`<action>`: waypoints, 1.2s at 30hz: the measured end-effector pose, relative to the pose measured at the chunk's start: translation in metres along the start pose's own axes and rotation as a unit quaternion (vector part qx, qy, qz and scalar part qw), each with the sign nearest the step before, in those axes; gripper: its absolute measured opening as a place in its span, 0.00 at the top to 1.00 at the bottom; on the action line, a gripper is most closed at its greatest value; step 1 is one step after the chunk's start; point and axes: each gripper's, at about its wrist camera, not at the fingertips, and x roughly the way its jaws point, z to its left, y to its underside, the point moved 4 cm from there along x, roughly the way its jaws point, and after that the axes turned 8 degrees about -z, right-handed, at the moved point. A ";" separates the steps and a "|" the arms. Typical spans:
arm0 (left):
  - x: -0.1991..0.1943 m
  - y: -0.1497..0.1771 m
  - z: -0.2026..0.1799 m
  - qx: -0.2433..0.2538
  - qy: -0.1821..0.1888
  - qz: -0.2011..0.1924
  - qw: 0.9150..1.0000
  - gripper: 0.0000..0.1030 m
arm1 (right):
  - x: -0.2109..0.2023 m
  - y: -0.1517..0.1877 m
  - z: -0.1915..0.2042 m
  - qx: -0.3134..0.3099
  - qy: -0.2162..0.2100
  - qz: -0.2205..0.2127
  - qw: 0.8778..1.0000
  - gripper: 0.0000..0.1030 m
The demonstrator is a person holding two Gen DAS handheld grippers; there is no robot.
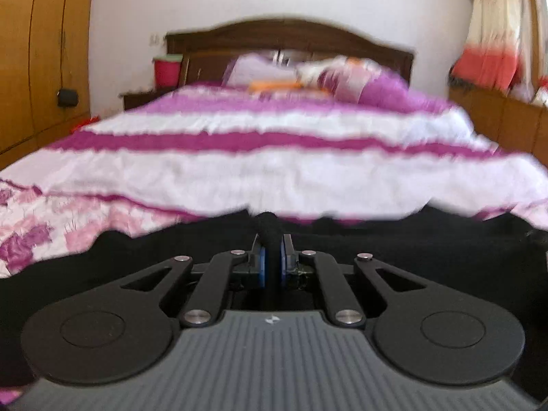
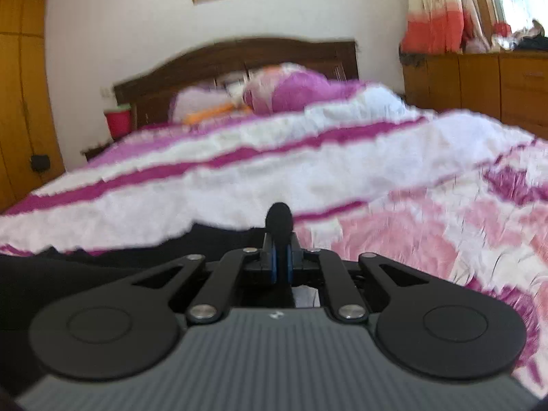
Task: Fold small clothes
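A black garment point(image 1: 394, 243) lies spread low across the near edge of the bed in the left wrist view. My left gripper point(image 1: 272, 257) is shut on a bunched fold of it that sticks up between the blue pads. In the right wrist view the same black garment point(image 2: 102, 267) stretches away to the left. My right gripper point(image 2: 280, 258) is shut on another rounded fold of it, which pokes up above the fingers. Both views are blurred.
The bed has a pink, purple and white bedspread point(image 1: 274, 157), with pillows point(image 1: 342, 75) against a dark wooden headboard point(image 1: 291, 34). A red bin point(image 1: 166, 70) stands left of the bed. Wooden wardrobes point(image 1: 34, 68) stand left, a low cabinet point(image 2: 496, 82) and curtains point(image 2: 435, 10) right.
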 end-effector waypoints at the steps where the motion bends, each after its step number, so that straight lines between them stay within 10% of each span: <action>1: 0.013 0.009 0.002 0.006 -0.004 0.027 1.000 0.90 | 0.006 0.005 -0.004 0.005 0.005 0.017 1.000 0.88; 12: 0.025 0.032 0.012 -0.004 0.000 0.050 0.999 0.88 | 0.014 -0.013 -0.026 0.041 -0.008 0.045 0.998 0.59; 15: 0.021 0.028 0.012 -0.011 0.001 0.041 0.999 0.87 | 0.034 -0.007 -0.024 0.031 -0.021 0.089 0.995 0.59; 17: 0.018 0.028 0.014 -0.019 -0.001 0.033 0.999 0.86 | 0.040 -0.002 -0.019 0.029 -0.047 0.094 0.994 0.92; 22: 0.019 0.031 0.014 -0.015 -0.019 0.030 0.999 0.79 | 0.017 -0.014 -0.008 -0.013 -0.030 -0.015 0.999 0.92; 28: 0.027 0.039 0.006 0.022 -0.037 0.034 0.998 0.74 | 0.052 0.014 -0.007 -0.045 0.006 0.073 0.996 0.91; 36: 0.024 0.033 0.013 0.007 -0.030 0.039 0.999 0.65 | 0.041 0.001 -0.003 -0.045 0.013 0.087 0.995 0.81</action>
